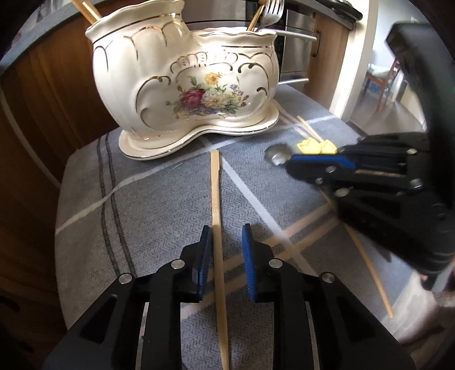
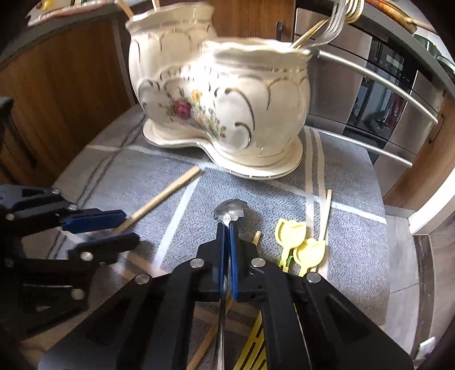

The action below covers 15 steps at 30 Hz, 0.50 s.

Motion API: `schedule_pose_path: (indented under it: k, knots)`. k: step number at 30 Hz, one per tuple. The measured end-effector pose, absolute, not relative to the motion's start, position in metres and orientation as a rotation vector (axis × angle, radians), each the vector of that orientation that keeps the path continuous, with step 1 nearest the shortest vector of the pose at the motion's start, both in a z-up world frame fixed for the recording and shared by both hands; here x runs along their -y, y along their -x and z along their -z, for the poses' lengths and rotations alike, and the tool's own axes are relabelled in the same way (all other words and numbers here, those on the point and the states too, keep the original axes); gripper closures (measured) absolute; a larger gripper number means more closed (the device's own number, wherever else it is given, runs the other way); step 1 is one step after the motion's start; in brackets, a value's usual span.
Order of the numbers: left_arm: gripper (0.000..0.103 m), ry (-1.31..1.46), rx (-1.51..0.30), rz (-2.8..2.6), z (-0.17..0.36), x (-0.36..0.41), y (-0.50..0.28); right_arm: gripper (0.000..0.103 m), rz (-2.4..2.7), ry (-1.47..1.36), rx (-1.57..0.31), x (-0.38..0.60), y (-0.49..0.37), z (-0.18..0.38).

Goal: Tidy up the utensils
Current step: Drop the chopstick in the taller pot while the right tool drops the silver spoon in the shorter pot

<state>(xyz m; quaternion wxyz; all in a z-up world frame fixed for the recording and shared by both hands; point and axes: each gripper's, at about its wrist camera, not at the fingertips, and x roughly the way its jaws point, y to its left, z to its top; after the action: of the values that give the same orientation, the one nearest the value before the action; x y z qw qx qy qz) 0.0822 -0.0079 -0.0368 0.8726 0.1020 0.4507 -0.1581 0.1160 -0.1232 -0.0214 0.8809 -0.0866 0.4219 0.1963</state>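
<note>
A cream floral ceramic utensil holder (image 1: 187,85) stands at the back of the grey cloth (image 1: 159,199); it also shows in the right wrist view (image 2: 227,108), with forks (image 2: 335,25) and chopsticks in it. My left gripper (image 1: 226,236) is open, its fingers on either side of a wooden chopstick (image 1: 216,216) lying on the cloth. My right gripper (image 2: 226,227) is shut on a silver spoon (image 2: 231,212), its bowl sticking out past the fingertips. The right gripper also shows in the left wrist view (image 1: 321,166).
Two yellow tulip-shaped spoons (image 2: 301,242) lie right of my right gripper. More chopsticks (image 1: 369,264) lie crossed on the cloth. Wooden cabinets (image 1: 51,91) stand left and a steel oven (image 2: 384,94) behind right. The cloth's edge drops off at the right.
</note>
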Motion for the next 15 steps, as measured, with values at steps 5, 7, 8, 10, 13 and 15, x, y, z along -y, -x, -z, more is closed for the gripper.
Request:
schedule_pose_path:
  k: [5,7,8,10,13,15]
  knots:
    - [0.096,-0.234,-0.94,0.313,0.037,0.007,-0.083,0.1,-0.435,0.12,-0.801,0.141,-0.101,-0.001]
    - [0.096,-0.226,-0.931,0.324,0.036,0.006,-0.082,0.1,-0.453,0.1,-0.767,0.149,-0.095,-0.01]
    - [0.096,-0.22,-0.92,0.332,0.035,0.005,-0.08,0.1,-0.462,0.09,-0.749,0.153,-0.091,-0.014]
    - [0.096,-0.207,-0.891,0.346,0.031,0.003,-0.076,0.1,-0.468,0.081,-0.723,0.159,-0.085,-0.02]
    - [0.096,-0.189,-0.839,0.361,0.021,-0.001,-0.071,0.1,-0.47,0.077,-0.668,0.165,-0.073,-0.03]
    - [0.096,-0.173,-0.791,0.379,0.012,-0.003,-0.066,0.101,-0.473,0.079,-0.634,0.166,-0.066,-0.037]
